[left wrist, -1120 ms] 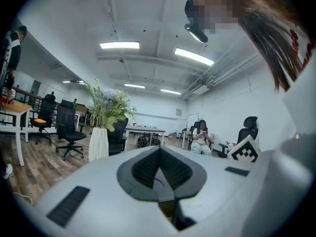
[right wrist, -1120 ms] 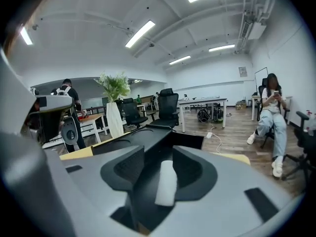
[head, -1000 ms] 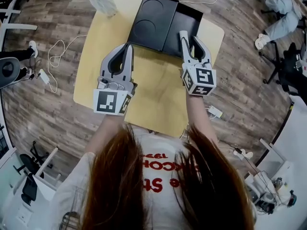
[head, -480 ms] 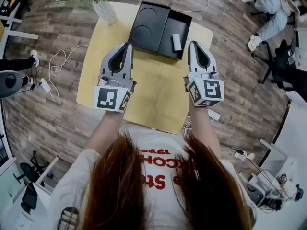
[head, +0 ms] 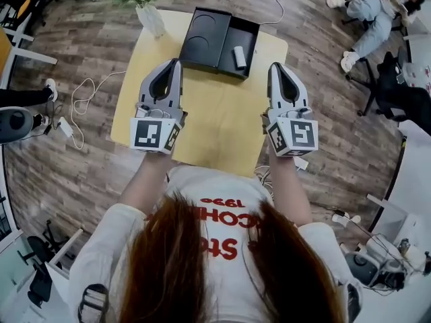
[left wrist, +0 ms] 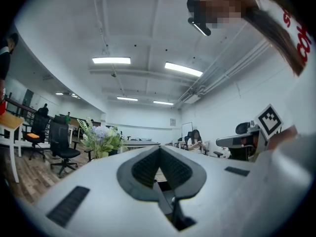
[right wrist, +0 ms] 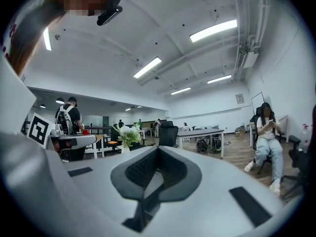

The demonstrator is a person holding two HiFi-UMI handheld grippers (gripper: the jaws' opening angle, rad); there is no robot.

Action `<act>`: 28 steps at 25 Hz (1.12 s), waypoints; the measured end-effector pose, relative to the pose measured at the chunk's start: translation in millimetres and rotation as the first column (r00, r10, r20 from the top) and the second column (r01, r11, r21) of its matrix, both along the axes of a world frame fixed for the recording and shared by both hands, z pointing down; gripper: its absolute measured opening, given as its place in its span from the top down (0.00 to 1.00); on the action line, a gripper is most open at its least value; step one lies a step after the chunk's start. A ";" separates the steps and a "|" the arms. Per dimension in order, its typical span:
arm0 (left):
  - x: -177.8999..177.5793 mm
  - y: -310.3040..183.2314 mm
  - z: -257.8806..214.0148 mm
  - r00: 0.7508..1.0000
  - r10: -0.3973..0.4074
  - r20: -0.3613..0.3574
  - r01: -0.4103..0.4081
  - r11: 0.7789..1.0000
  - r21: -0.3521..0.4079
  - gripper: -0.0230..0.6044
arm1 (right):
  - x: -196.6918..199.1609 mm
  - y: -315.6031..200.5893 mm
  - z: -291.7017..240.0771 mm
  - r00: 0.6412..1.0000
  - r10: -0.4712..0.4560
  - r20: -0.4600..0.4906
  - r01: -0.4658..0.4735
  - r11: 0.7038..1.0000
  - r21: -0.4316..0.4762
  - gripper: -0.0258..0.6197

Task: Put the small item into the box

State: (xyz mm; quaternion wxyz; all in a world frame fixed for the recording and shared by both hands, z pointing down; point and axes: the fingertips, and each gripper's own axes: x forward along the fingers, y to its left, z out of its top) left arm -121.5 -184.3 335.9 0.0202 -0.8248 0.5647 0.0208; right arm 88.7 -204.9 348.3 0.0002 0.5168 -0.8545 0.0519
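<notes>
Small item: we see a short pale piece (head: 239, 56) lying in the right-hand half of the black box (head: 202, 36), about mid-compartment. Nothing touches it.
Box: it sits at the far edge of the yellow bench (head: 222, 126). We note a round recess in its left half.
Left gripper (head: 176, 62): the jaws are clenched tip to tip with nothing between them. We see it held over the bench's left side, tips pointed toward the box and apart from it.
Right gripper (head: 275, 65): the jaws are clenched together and carry nothing. We place it over the bench's right side, near the box's near right corner but not touching it.
Gripper views: both are tilted upward, and we get ceiling lights and the open room past the closed jaws.
Surroundings: a vase of flowers (head: 149, 15) stands at the bench's far left corner. A white cable (head: 77, 79) lies on the wood floor to the left. We see a seated person (head: 374, 12) at far right.
</notes>
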 end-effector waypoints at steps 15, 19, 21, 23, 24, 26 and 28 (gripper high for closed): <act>2.1 21.7 -20.9 1.000 0.018 -0.003 -0.017 0.999 0.042 0.96 | 1.4 27.4 -26.1 1.000 0.006 0.013 -0.007 0.999 0.044 0.95; 3.4 26.4 -22.0 1.000 0.025 -0.004 -0.025 0.999 0.046 0.96 | 1.9 30.0 -27.9 1.000 0.011 0.013 -0.011 0.999 0.050 0.95; 3.8 27.3 -22.0 1.000 0.027 -0.004 -0.027 0.999 0.046 0.96 | 2.2 30.7 -27.8 1.000 0.011 0.013 -0.012 0.999 0.052 0.95; 4.5 27.2 -22.6 1.000 0.029 -0.005 -0.029 0.999 0.046 0.96 | 2.2 30.7 -28.2 1.000 0.011 0.010 -0.012 0.999 0.053 0.95; 4.8 26.9 -23.0 1.000 0.030 -0.005 -0.030 0.998 0.046 0.96 | 2.2 30.4 -28.5 1.000 0.011 0.008 -0.012 0.999 0.053 0.95; 5.5 25.6 -24.0 0.999 0.031 -0.006 -0.031 0.998 0.047 0.96 | 2.4 29.3 -28.8 1.000 0.010 0.006 -0.010 0.999 0.053 0.95; 6.0 24.2 -24.9 0.999 0.032 -0.006 -0.031 0.998 0.047 0.96 | 2.6 27.8 -28.8 1.000 0.009 0.005 -0.009 0.999 0.052 0.95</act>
